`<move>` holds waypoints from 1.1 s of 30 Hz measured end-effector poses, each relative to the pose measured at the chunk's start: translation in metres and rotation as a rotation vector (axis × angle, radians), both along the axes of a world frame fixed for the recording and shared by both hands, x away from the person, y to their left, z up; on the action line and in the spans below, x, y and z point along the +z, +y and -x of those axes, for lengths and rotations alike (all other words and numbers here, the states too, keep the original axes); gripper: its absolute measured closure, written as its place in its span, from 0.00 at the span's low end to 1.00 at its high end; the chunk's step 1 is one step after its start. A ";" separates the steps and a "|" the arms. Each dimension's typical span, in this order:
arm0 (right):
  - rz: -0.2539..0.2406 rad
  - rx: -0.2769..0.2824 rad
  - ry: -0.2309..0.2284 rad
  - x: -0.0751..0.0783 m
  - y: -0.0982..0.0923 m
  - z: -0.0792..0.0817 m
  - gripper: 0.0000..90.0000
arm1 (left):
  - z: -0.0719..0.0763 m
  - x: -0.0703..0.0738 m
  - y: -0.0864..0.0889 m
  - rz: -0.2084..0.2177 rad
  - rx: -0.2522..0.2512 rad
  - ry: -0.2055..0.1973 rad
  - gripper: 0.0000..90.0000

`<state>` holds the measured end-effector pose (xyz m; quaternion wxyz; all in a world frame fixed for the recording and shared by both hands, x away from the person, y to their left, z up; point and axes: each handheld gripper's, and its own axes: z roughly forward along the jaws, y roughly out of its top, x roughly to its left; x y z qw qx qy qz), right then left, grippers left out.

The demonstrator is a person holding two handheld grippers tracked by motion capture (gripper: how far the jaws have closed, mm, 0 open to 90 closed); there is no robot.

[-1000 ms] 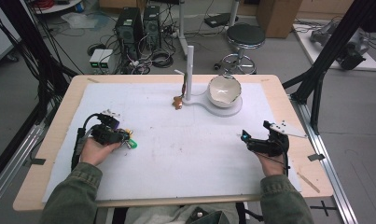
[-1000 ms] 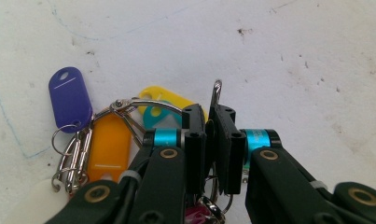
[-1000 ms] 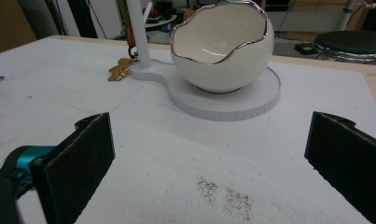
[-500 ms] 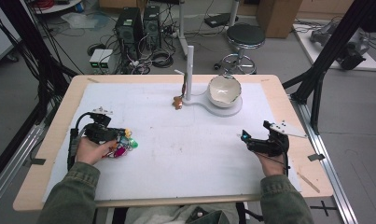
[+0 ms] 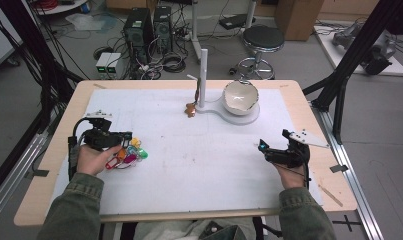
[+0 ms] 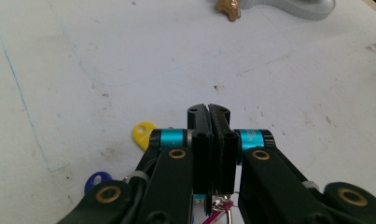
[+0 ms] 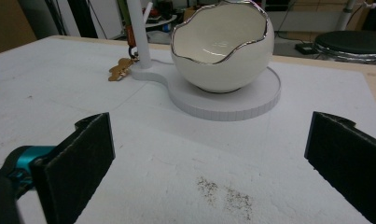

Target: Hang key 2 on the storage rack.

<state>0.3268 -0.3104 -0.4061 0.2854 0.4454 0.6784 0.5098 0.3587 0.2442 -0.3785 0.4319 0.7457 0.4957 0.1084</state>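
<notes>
Keys (image 5: pixel 126 155) with bright plastic tags, bunched on a ring, hang at the left gripper (image 5: pixel 120 137) near the table's (image 5: pixel 309 112) left side

Largest first: the wooden table carries a white sheet (image 5: pixel 199 160); at its far middle a white stand (image 5: pixel 224 107) with an upright post holds an egg-shaped bowl (image 5: pixel 240 96) with a jagged silver rim, and a small gingerbread-man charm (image 5: pixel 190 110) lies just beside the post. In the left gripper view the jaws are pressed together, clenched on the metal key ring (image 6: pixel 218 207), with a yellow tag (image 6: pixel 142 134) and a blue tag (image 6: pixel 96 181) showing beside them. Well apart, at the table's right, the right gripper (image 5: pixel 263 147) rests with jaws spread wide, grasping nothing
</notes>
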 end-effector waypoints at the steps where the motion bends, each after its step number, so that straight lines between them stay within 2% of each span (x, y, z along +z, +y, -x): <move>1: 0.000 0.000 0.000 0.000 0.000 0.000 0.01 | 0.000 0.001 0.000 0.006 -0.004 -0.002 0.97; 2: -0.001 0.000 0.000 0.000 0.000 0.000 0.01 | 0.000 0.002 0.000 0.018 -0.005 -0.002 0.97; 6: 0.000 -0.001 0.001 0.000 0.000 0.000 0.01 | 0.001 0.008 -0.003 0.015 -0.018 -0.017 0.97; 9: 0.000 -0.003 -0.001 0.000 0.000 0.001 0.01 | 0.003 0.016 -0.004 0.030 -0.020 -0.038 0.97; 13: -0.003 -0.004 0.002 0.000 0.000 0.001 0.01 | 0.003 0.021 -0.005 0.038 -0.026 -0.044 0.97; 18: -0.002 -0.004 0.002 0.001 0.000 0.002 0.01 | 0.003 0.026 -0.004 0.073 -0.018 -0.060 0.97; 20: -0.003 -0.005 0.003 0.000 0.000 0.001 0.01 | 0.003 0.029 -0.003 0.093 -0.030 -0.072 0.97; 24: -0.002 -0.005 0.004 0.000 0.000 0.001 0.01 | 0.001 0.038 -0.003 0.078 -0.038 -0.092 0.97; 28: -0.002 -0.005 0.004 0.000 0.000 0.001 0.01 | 0.001 0.049 -0.004 0.089 -0.042 -0.120 0.97; 33: -0.001 -0.004 0.004 0.000 0.000 0.001 0.01 | -0.001 0.058 -0.003 0.096 -0.038 -0.133 0.97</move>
